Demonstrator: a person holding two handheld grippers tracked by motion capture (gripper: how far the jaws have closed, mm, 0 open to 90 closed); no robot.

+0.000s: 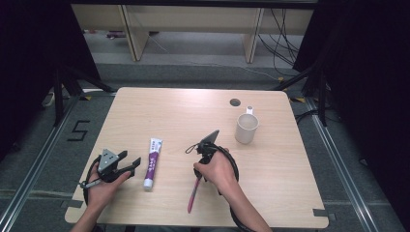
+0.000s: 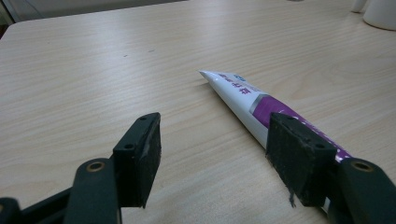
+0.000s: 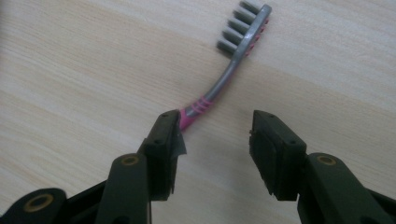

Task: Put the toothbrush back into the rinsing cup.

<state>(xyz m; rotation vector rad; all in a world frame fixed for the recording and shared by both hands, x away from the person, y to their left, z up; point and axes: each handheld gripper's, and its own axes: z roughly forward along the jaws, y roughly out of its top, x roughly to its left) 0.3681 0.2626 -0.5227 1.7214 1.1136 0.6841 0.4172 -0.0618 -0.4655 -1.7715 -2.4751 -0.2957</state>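
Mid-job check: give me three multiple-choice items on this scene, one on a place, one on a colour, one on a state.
1. Where does the toothpaste tube lie?
A. inside the mug
B. flat on the table, between the two grippers
C. on the floor

2. What colour is the toothbrush handle?
A. pink
B. green
C. yellow

3. How does the right gripper stand?
A. shut on the toothbrush
B. shut on the mug
C. open, fingers apart over the toothbrush

Answers: B, the high view shows it lying between the grippers; A, the right gripper view shows pink; C, bare wood shows between the fingers.
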